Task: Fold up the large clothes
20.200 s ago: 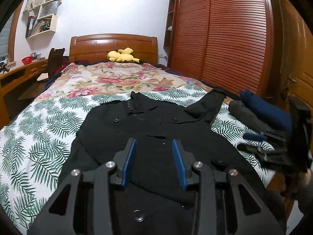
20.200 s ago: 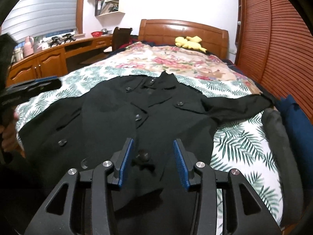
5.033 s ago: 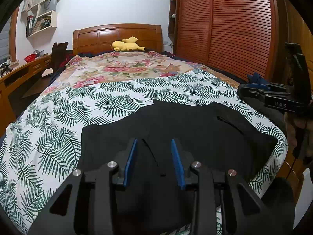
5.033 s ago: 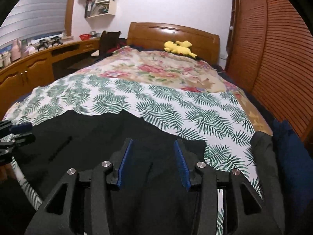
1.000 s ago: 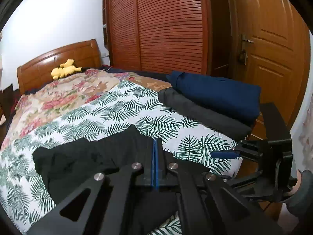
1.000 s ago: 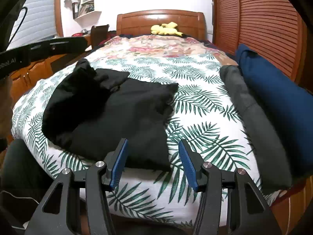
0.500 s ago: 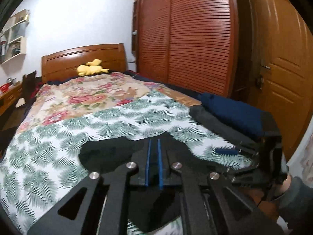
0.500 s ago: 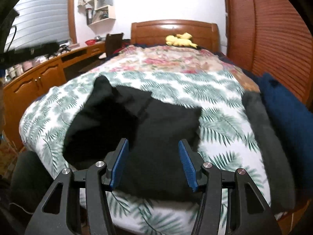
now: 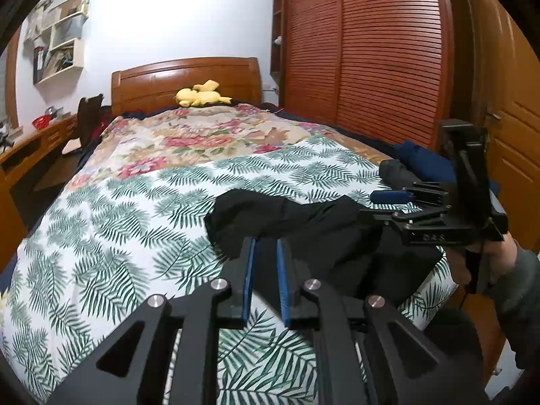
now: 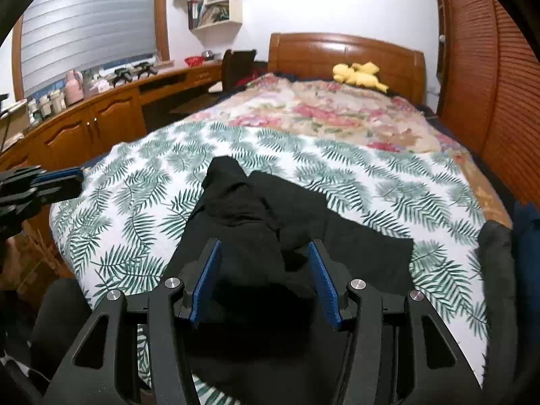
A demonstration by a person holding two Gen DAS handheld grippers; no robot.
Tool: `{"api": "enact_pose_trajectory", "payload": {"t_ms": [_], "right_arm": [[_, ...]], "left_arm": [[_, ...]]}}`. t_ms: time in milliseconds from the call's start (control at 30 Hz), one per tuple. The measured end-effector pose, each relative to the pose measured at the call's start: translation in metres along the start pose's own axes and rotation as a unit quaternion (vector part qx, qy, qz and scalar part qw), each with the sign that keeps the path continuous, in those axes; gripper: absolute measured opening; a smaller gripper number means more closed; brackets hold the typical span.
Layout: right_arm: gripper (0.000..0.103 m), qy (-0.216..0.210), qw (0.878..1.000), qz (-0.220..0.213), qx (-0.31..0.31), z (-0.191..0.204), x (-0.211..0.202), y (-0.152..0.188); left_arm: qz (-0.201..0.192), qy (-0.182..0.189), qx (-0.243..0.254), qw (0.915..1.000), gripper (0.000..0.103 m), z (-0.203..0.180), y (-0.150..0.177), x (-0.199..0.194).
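Observation:
A black coat (image 9: pixel 303 229) lies folded and bunched near the foot of the bed; it also shows in the right wrist view (image 10: pixel 270 222). My left gripper (image 9: pixel 265 253) sits at its near left edge with the jaws a narrow gap apart and nothing clamped. It also shows at the left edge of the right wrist view (image 10: pixel 60 177). My right gripper (image 10: pixel 266 266) is open and hovers over the coat's near end. It also shows side-on over the coat's right part in the left wrist view (image 9: pixel 378 202).
The bed has a palm-leaf sheet (image 9: pixel 118 236) and a floral quilt (image 9: pixel 202 135). A folded grey garment (image 9: pixel 398 172) and a navy one (image 9: pixel 422 160) lie at the right edge. A wardrobe (image 9: pixel 371 50) stands right, a desk (image 10: pixel 84 118) left.
My left gripper has let go of the coat's folded edge and its jaws have parted a little. It has drawn back to the left. My right gripper has moved in over the coat.

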State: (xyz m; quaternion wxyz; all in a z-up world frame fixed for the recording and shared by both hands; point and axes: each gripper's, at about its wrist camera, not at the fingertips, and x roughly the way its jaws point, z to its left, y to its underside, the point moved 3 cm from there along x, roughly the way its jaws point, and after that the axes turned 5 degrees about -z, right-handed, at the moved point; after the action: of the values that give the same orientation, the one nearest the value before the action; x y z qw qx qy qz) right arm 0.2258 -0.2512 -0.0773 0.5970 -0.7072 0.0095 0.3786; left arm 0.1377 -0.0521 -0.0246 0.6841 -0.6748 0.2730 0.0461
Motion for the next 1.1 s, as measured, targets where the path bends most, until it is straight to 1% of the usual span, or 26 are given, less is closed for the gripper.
{"api": "enact_pose_trajectory", "payload": {"t_ms": [167,433,500,600,633,667,700,733,833,967,1100], "right_arm": [[0.054,-0.014,0.999,0.031,0.015,-0.005,0.023,0.007],[0.054,-0.025,0.998,0.056,0.013,0.002,0.034,0.018],[0.050,-0.029,0.998,0.060,0.011,0.004,0.034,0.020],[0.042,-0.032,0.997,0.064,0.006,0.007,0.035,0.022],[0.035,-0.035,0.997,0.066,0.005,0.008,0.035,0.023],[0.025,-0.041,0.997,0.068,0.002,0.009,0.035,0.024],[0.020,-0.046,0.997,0.069,-0.001,0.011,0.034,0.024],[0.014,-0.049,0.996,0.068,-0.007,0.015,0.033,0.024],[0.008,-0.052,0.997,0.052,-0.033,0.027,0.026,0.021],[0.005,-0.056,0.997,0.009,-0.059,0.050,0.002,0.004],[0.004,-0.054,0.995,-0.024,-0.076,0.066,-0.023,-0.014]], "left_arm": [[0.007,-0.016,-0.008,0.9998,0.012,0.014,0.015,0.000],[0.018,-0.032,-0.023,0.9991,0.017,0.031,0.036,0.001],[0.019,-0.035,-0.028,0.9988,0.020,0.034,0.042,0.000],[0.020,-0.040,-0.040,0.9982,0.023,0.040,0.051,-0.003],[0.021,-0.041,-0.047,0.9979,0.024,0.043,0.053,-0.003],[0.021,-0.042,-0.052,0.9976,0.026,0.045,0.056,-0.003],[0.021,-0.042,-0.057,0.9973,0.027,0.047,0.058,-0.004],[0.021,-0.045,-0.060,0.9970,0.028,0.049,0.060,-0.004],[0.021,-0.048,-0.065,0.9965,0.032,0.052,0.064,-0.004],[0.026,-0.036,-0.064,0.9969,0.035,0.049,0.070,-0.002],[0.032,-0.026,-0.066,0.9970,0.037,0.045,0.071,0.001]]}}
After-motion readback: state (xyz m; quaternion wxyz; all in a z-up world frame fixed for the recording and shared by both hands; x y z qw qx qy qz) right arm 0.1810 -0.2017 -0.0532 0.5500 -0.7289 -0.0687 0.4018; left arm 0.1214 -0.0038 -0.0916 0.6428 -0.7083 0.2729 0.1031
